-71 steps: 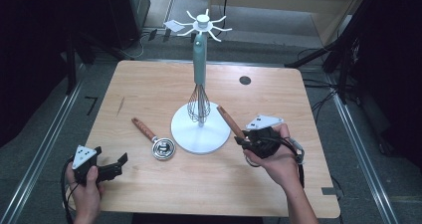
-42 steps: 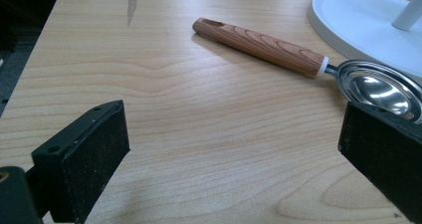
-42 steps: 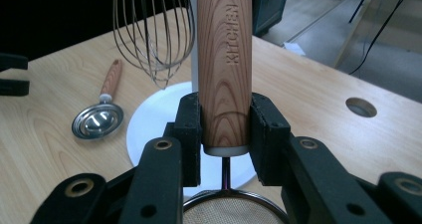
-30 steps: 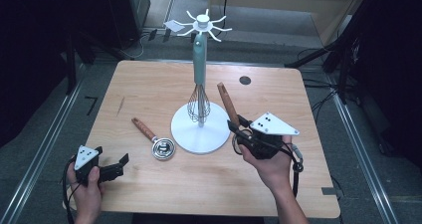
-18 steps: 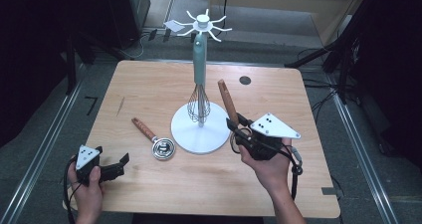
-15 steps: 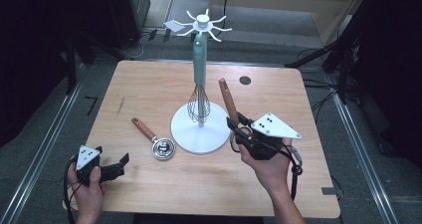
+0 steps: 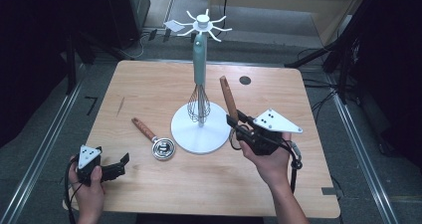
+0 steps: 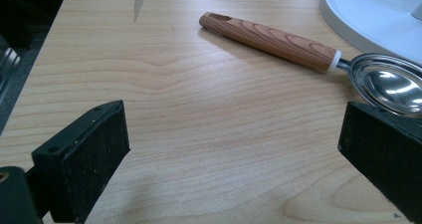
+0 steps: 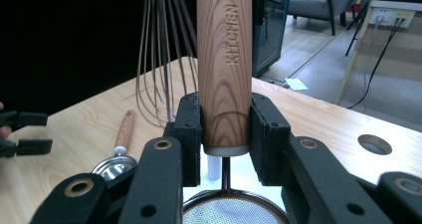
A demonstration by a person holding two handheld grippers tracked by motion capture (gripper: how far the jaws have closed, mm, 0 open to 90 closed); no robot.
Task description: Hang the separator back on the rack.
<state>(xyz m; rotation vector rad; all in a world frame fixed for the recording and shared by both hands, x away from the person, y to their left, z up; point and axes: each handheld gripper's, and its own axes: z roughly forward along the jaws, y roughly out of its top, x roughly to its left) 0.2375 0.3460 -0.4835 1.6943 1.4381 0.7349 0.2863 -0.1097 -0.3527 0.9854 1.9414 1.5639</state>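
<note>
My right gripper (image 7: 233,121) is shut on the wood-grain handle (image 7: 228,95) of a small mesh strainer, held above the table right of the stand. In the right gripper view the handle (image 9: 224,74) stands upright between the pads, with the strainer's mesh (image 9: 234,211) below the jaws. A wire whisk (image 7: 199,107) hangs on the teal-poled stand (image 7: 199,59) with its round white base (image 7: 189,139). A wooden-handled metal scoop (image 7: 153,139) lies left of the base. My left gripper (image 7: 118,164) rests open near the front left corner, the scoop (image 8: 298,47) lying ahead of it.
White hooks fan out at the top of the stand (image 7: 201,24). A round hole (image 7: 244,79) sits in the table's far right part. Dark floor, metal rails and cables surround the table. The left gripper (image 9: 20,134) appears far off in the right gripper view.
The right gripper lifted the strainer off the table and tipped its handle up beside the stand; over the last second it hardly shifted. The left gripper stayed put.
</note>
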